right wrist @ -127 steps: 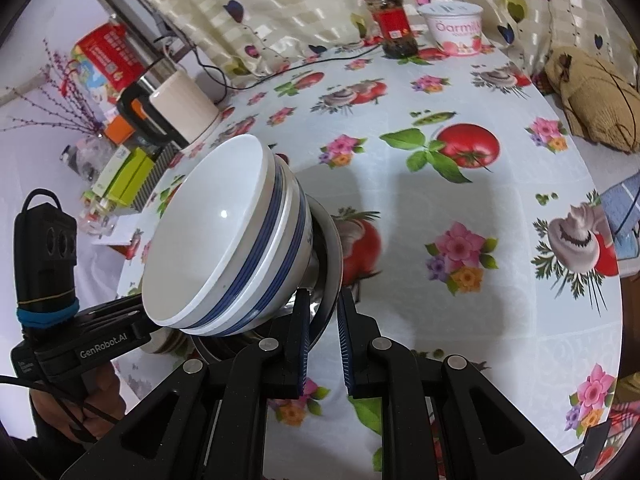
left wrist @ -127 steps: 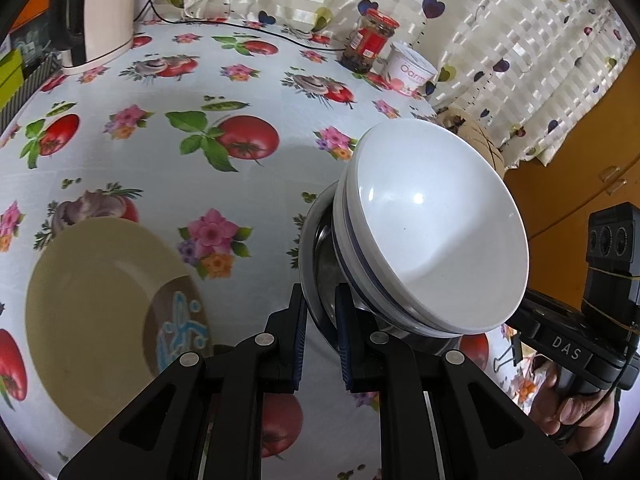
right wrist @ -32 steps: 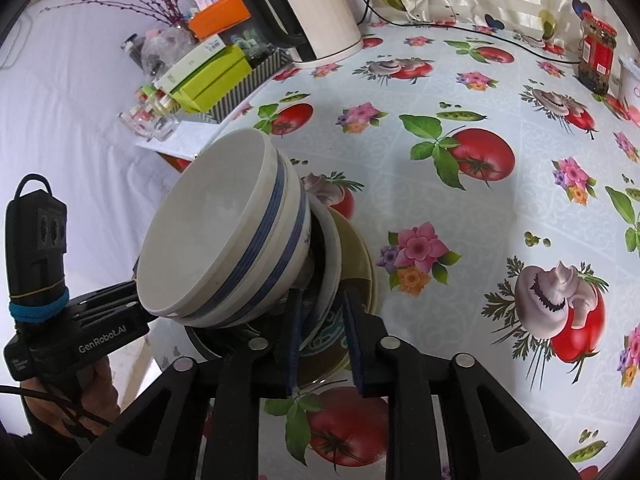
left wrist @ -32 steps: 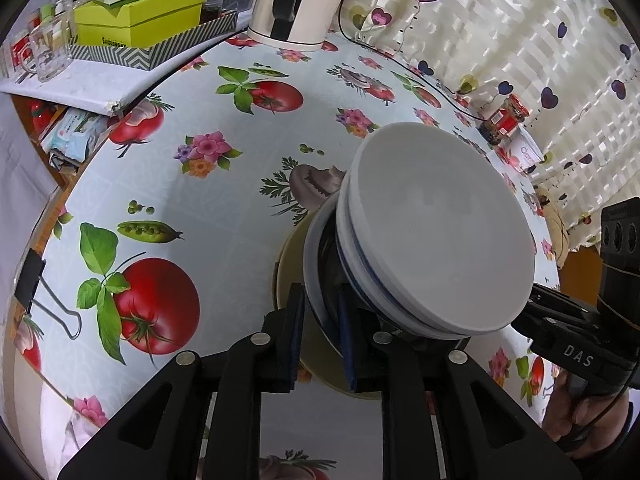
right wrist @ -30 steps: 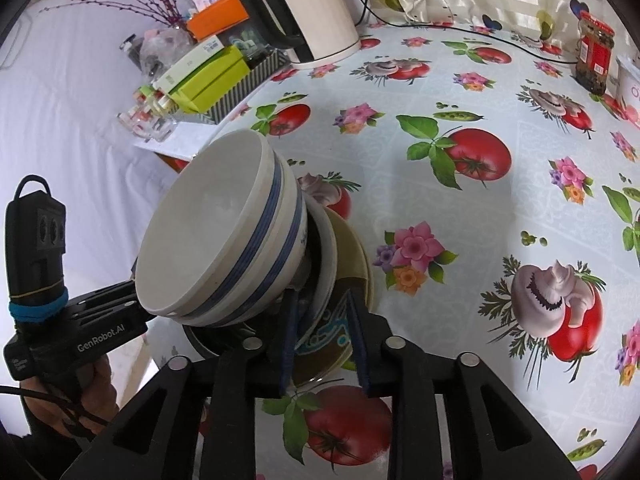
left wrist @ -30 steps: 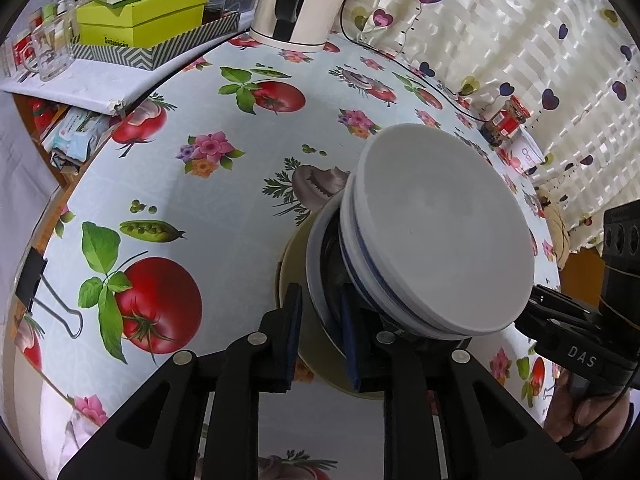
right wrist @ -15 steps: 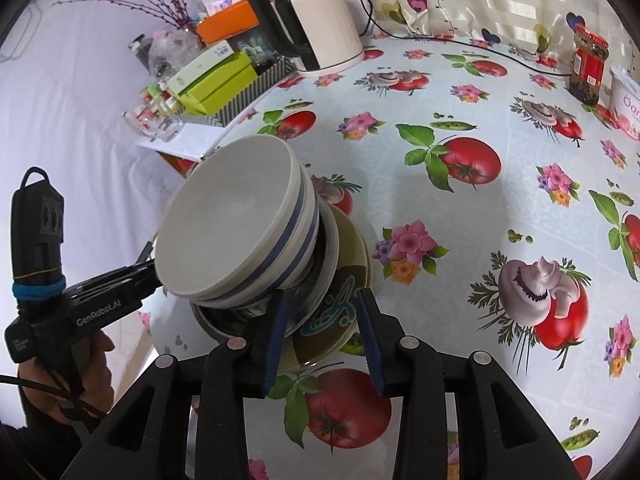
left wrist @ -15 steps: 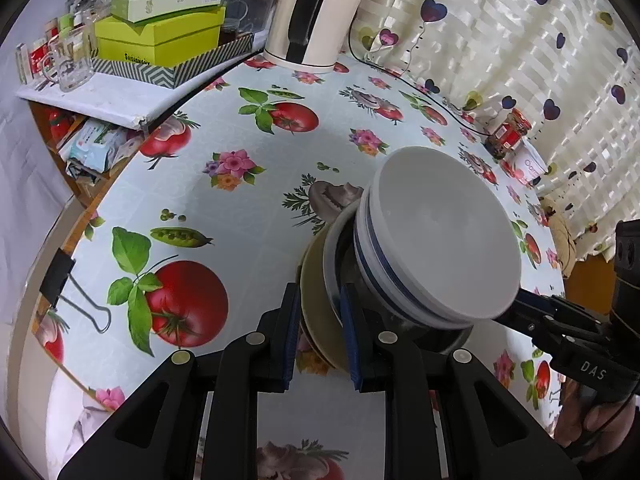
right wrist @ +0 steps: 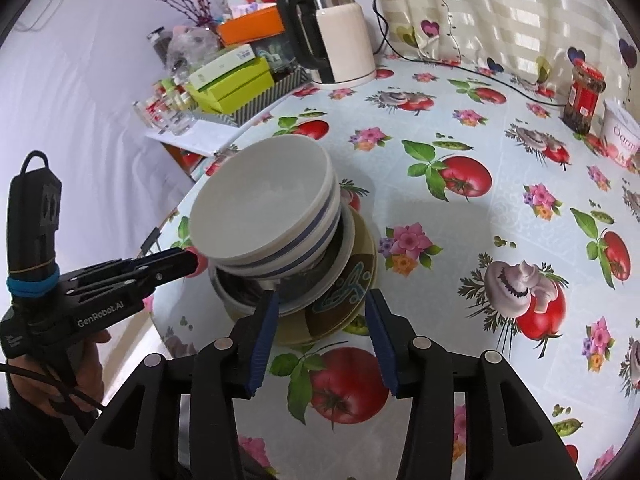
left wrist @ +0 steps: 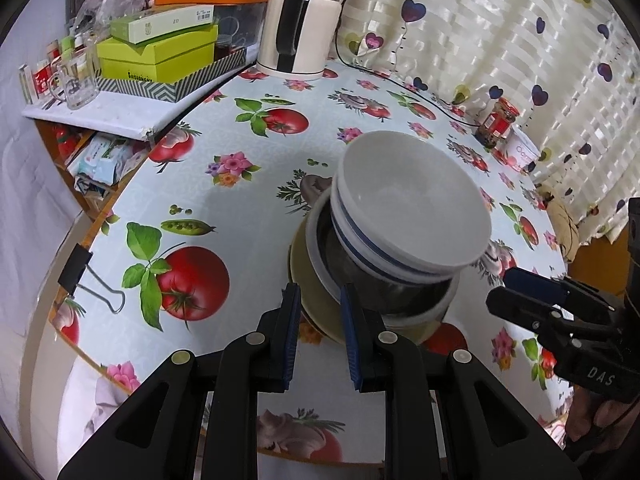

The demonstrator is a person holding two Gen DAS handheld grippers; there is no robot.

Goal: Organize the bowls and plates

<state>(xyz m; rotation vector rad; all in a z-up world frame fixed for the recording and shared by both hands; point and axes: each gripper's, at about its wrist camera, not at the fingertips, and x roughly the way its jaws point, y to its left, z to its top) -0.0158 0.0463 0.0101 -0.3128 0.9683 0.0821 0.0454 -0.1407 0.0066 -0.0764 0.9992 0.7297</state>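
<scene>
The left claw (left wrist: 319,328) sits lowest in its own view, its blue-padded fingers (left wrist: 291,332) standing a narrow gap apart with nothing pressed between them; the rim of the stack lies just beyond the tips, and whether a pad brushes it cannot be told. The right claw (right wrist: 322,334) is opening, its fingers (right wrist: 262,340) spread to a medium gap in front of the near edge of the stack, with no dish clamped. Each claw also shows in the other's view, at the side of the stack, carried by a hand (right wrist: 60,376) wrapped around a black handle. The stack rests on the desk (right wrist: 500,260), near its edge on the side of the cluttered shelf: at the bottom an olive-tan plate (right wrist: 340,316) with a blue pattern, on it a white dish (left wrist: 432,312) holding a steel bowl (left wrist: 384,288), and on top two white bowls with blue stripes (left wrist: 408,216), nested and tilted. The desk wears a cloth printed with tomatoes, flowers, mushrooms and pea pods, and a black binder clip (left wrist: 80,272) pins it at the rim. Farther on stands a white and black electric kettle (right wrist: 340,40), its cord trailing along the desk. Beside it, a side shelf (left wrist: 92,114) bears green boxes (left wrist: 156,54), an orange container and glass mugs. At the far side a red-lidded jar (right wrist: 584,98) stands just beside a white tub (right wrist: 620,136), before a cream curtain (left wrist: 500,40) dotted with hearts.
</scene>
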